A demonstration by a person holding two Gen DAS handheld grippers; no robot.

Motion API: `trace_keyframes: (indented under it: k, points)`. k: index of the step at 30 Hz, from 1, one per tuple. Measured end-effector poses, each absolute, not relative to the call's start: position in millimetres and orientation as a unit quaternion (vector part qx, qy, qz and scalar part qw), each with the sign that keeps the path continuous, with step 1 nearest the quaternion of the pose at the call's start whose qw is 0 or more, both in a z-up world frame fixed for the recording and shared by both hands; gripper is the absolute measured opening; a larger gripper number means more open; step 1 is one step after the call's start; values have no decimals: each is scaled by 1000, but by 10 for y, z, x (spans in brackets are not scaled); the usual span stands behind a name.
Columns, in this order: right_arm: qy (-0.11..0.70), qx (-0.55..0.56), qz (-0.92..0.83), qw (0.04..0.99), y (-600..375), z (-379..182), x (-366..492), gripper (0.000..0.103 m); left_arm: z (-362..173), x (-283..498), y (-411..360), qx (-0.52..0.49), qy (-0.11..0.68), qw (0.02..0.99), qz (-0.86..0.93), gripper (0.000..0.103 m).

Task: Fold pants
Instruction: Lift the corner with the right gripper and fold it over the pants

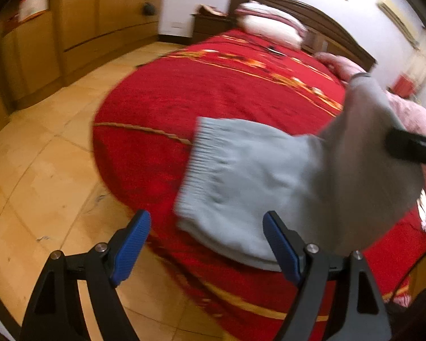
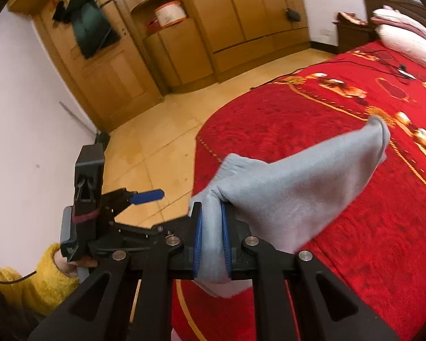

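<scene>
Light grey pants [image 1: 258, 182] lie partly on the red bedspread [image 1: 213, 93], ribbed waistband toward the left, near the bed's rounded corner. One end is lifted up at the right. My left gripper [image 1: 207, 244] is open just short of the pants' near edge, nothing between its blue pads [image 1: 130, 247]. In the right wrist view my right gripper [image 2: 211, 238] is shut on a bunched fold of the grey pants [image 2: 292, 187], which hang raised above the bedspread [image 2: 340, 255]. The left gripper [image 2: 144, 196] shows at left, held by a hand in a yellow sleeve.
The bed's corner drops to a tan tiled floor [image 1: 42, 176]. Wooden wardrobes [image 2: 241, 14] line the far wall. Pillows [image 1: 269, 22] and a dark headboard sit at the bed's head, a black cable and small device [image 2: 403, 71] lie on the bedspread. Pink bedding [image 1: 417, 119] is at right.
</scene>
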State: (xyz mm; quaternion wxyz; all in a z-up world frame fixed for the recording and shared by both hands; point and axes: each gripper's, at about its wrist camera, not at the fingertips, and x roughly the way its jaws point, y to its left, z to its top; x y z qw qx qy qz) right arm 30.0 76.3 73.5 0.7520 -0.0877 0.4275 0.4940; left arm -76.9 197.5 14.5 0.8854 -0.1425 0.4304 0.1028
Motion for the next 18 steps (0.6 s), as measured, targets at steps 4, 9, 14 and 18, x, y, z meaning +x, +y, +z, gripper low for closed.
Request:
trace_keyframes:
  k: [4,9,14,18]
  points:
    - [447,-89,510,729,1064,633,378,14,98,-855,2224,-163,426,880,131,85]
    - [477,-86,536,691,1422,418,443,14,-5,-927,2337,-177,431,874,138,84]
    - [501,-92,541,670,1715,130,437,14,-122,-928,2359,-185,440,868,136,84]
    - [509,-95,544,660,1836,-27,447,14,-178,-950,2390,-188,444,865,139,84]
